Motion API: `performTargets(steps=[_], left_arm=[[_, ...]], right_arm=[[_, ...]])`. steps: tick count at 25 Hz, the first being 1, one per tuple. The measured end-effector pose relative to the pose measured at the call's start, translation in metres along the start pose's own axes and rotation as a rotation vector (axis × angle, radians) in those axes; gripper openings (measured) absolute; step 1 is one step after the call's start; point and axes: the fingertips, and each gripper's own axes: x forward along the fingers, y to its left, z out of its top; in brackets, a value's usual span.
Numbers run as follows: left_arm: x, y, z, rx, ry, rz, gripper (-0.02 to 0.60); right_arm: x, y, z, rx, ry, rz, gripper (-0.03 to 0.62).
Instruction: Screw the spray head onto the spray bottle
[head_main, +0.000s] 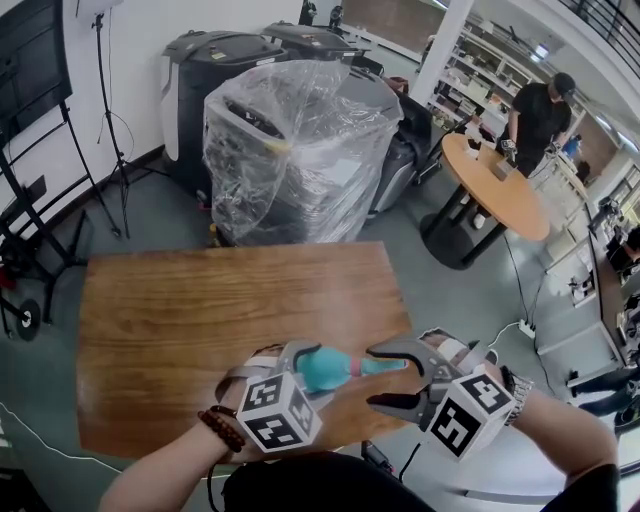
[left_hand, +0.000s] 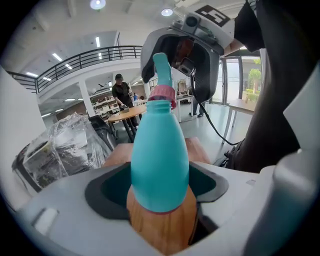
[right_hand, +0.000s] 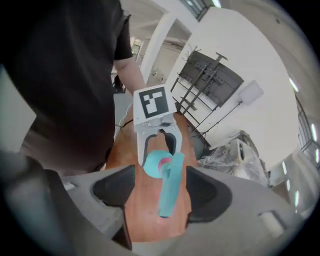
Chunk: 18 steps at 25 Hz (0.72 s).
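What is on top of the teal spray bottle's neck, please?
The teal spray head is there, with its pink collar at the mouth of the spray bottle. The collar hides how far it is threaded on.

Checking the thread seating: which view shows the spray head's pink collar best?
The left gripper view: the pink collar is large and sharp at the neck of the teal plastic spray bottle. The right gripper view shows it smaller, partly behind the teal spray head; the head view, barely.
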Motion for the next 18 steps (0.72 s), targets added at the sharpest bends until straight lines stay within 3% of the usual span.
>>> performTargets(steps=[2,3,5,6,12,18], left_arm=[[0.000,-0.001,0.002,0.016,-0.003,0.013,0.380],[0.000,-0.001,0.002,0.024,-0.002,0.021,0.380],[0.000,-0.002,0.001,0.036,0.002,0.029,0.380],[0.000,-0.002,0.001,0.038,0.004,0.029,0.380],[0.003,-0.004,-0.003,0.050,0.030,0.039,0.380],[0.006,0.001,-0.008,0.126,0.119,0.088,0.380]], right_arm=[[0.002,-0.002,0.004,0.144,-0.049,0.057,0.291],[0.001,-0.005,0.006,0.202,-0.078,0.071,0.253],[0.000,-0.013,0.010,0.255,-0.117,0.072,0.120],[0.000,-0.014,0.010,0.248,-0.115,0.069,0.117],[0.004,-0.007,0.007,0.094,-0.034,0.034,0.112],[0.012,0.002,0.005,-0.219,0.121,-0.005,0.112]])
